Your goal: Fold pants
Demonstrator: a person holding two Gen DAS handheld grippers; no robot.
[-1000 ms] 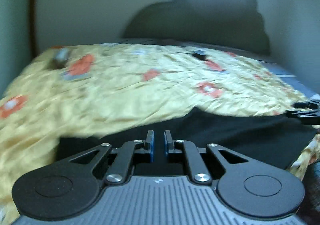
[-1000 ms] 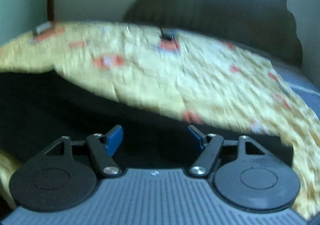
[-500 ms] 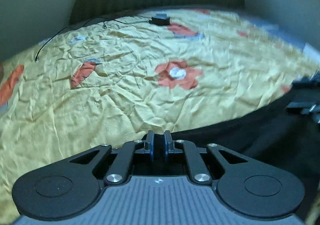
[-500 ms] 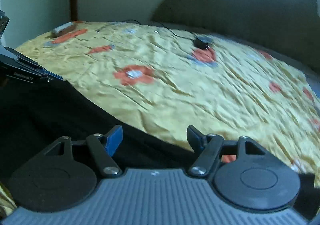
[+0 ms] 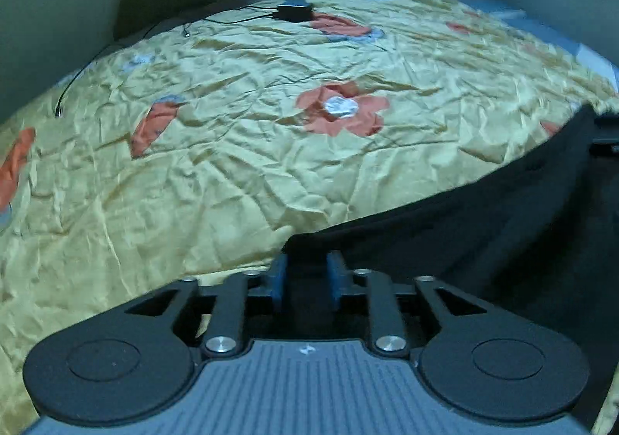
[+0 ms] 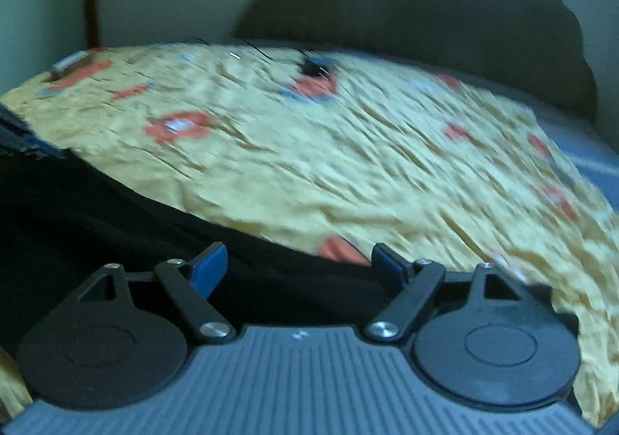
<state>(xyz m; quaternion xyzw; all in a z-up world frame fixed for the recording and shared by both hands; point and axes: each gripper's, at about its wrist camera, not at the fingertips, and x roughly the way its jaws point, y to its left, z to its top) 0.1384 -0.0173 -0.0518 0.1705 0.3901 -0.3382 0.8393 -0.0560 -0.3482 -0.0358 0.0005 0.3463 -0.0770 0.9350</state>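
The black pants (image 5: pixel 483 226) lie on a bed covered by a yellow flowered sheet (image 5: pixel 232 149). In the left wrist view they fill the lower right, and my left gripper (image 5: pixel 307 274) has its blue pads slightly apart with a fold of the black cloth between them. In the right wrist view the pants (image 6: pixel 116 226) fill the lower left. My right gripper (image 6: pixel 298 265) is open wide, its fingers over the black cloth at the pants' edge. The view is blurred.
A small black device (image 5: pixel 294 11) with a thin cable lies at the far side of the bed, also in the right wrist view (image 6: pixel 311 67). A dark headboard (image 6: pixel 425 9) stands behind. A small box (image 6: pixel 71 63) sits at the far left corner.
The left gripper's pads have parted a little around the black cloth. The right gripper stays open wide and has shifted, its view turning blurred.
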